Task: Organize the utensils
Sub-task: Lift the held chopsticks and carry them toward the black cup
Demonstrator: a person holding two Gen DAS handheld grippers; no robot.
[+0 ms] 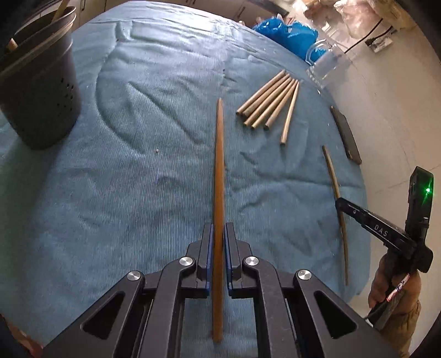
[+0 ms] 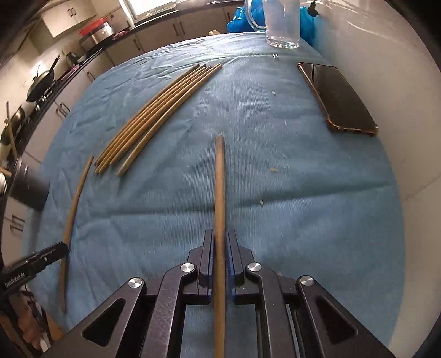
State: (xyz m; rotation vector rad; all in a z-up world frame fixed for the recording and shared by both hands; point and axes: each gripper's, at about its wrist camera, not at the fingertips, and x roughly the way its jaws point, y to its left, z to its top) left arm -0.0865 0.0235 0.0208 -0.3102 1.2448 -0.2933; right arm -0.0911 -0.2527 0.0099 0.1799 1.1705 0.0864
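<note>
My left gripper (image 1: 218,228) is shut on a wooden chopstick (image 1: 219,170) that points forward over the blue cloth (image 1: 137,179). My right gripper (image 2: 220,234) is shut on another chopstick (image 2: 219,187), also pointing forward; it shows in the left wrist view (image 1: 340,203) at the right, with its chopstick (image 1: 335,187) through it. The left gripper shows at the left edge of the right wrist view (image 2: 59,249), with its chopstick (image 2: 73,217). Several chopsticks lie bundled on the cloth (image 1: 268,103), (image 2: 154,118). A dark perforated utensil holder (image 1: 38,91) stands at the far left with sticks in it.
A black phone (image 2: 337,99) lies at the table's right edge, also seen in the left wrist view (image 1: 346,135). A clear glass mug (image 2: 282,23) stands at the far edge, with a blue plastic bag (image 1: 289,35) behind it. Kitchen cabinets and pans lie beyond the table on the left.
</note>
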